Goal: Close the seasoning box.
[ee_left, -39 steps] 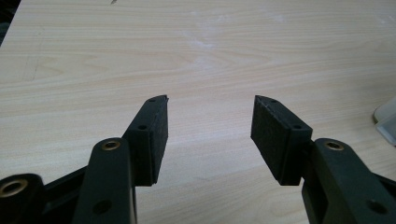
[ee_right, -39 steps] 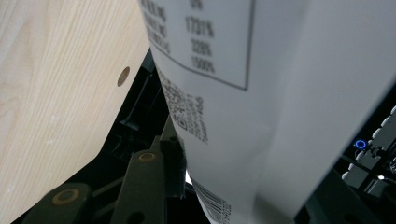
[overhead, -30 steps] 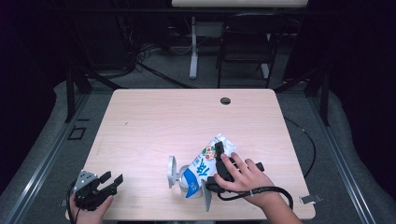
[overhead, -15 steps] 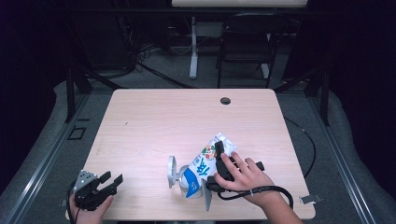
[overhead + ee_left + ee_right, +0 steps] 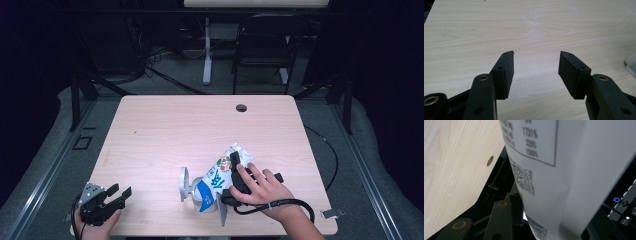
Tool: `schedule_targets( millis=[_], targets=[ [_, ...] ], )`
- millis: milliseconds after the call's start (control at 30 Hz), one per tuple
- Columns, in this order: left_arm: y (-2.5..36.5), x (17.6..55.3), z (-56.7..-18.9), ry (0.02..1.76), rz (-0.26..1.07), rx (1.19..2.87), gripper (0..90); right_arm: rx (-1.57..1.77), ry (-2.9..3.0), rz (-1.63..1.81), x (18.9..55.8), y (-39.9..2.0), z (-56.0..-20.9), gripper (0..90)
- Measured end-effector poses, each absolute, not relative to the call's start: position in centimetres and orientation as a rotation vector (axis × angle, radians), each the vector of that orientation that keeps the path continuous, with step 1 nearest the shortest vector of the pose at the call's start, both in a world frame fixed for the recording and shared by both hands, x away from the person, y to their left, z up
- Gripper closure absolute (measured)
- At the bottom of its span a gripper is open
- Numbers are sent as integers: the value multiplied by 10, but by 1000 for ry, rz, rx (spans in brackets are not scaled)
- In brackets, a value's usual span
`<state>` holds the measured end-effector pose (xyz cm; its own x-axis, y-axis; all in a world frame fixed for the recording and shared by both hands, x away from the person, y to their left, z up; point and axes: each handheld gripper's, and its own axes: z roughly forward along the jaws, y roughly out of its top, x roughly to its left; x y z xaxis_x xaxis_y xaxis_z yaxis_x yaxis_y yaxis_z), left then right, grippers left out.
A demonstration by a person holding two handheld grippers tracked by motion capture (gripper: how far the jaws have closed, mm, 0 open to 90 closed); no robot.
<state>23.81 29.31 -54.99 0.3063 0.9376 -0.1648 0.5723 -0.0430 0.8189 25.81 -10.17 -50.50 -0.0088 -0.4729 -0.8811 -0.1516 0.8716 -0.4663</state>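
A white and blue carton with green and red print lies tilted near the table's front edge, its blue end toward the lower left. My right gripper is shut on it, a hand over the gripper's body. In the right gripper view the carton's white printed side with a QR code and barcode sits between the jaws of the right gripper. My left gripper rests at the table's front left corner, open. In its own view the left gripper has nothing between its pads.
A pale, clear cup-like vessel stands beside the carton's blue end; whether they touch I cannot tell. Its edge shows at the far right of the left gripper view. The wooden table has a cable hole at the back. A chair stands beyond.
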Motion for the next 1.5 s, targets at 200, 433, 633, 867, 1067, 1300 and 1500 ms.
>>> schedule_targets(
  millis=[200,433,633,867,1067,1300,1500],
  targets=[
    [293,238,-550,1372,541,1725,465,-509,1579,-266,258,-102,-505,617],
    [293,238,-550,1373,541,1725,465,-501,1582,-264,258,-102,-505,617],
    [293,238,-550,1372,541,1725,465,-495,1583,-262,258,-101,-505,617],
    [294,238,-550,1373,542,1725,465,-501,1586,-260,259,-101,-506,617],
    [293,238,-550,1372,542,1725,465,-502,1587,-256,259,-101,-506,617],
    [293,238,-550,1372,542,1725,465,-501,1590,-257,259,-100,-506,617],
    [293,238,-550,1372,542,1725,465,-499,1595,-241,259,-100,-507,617]
  ],
)
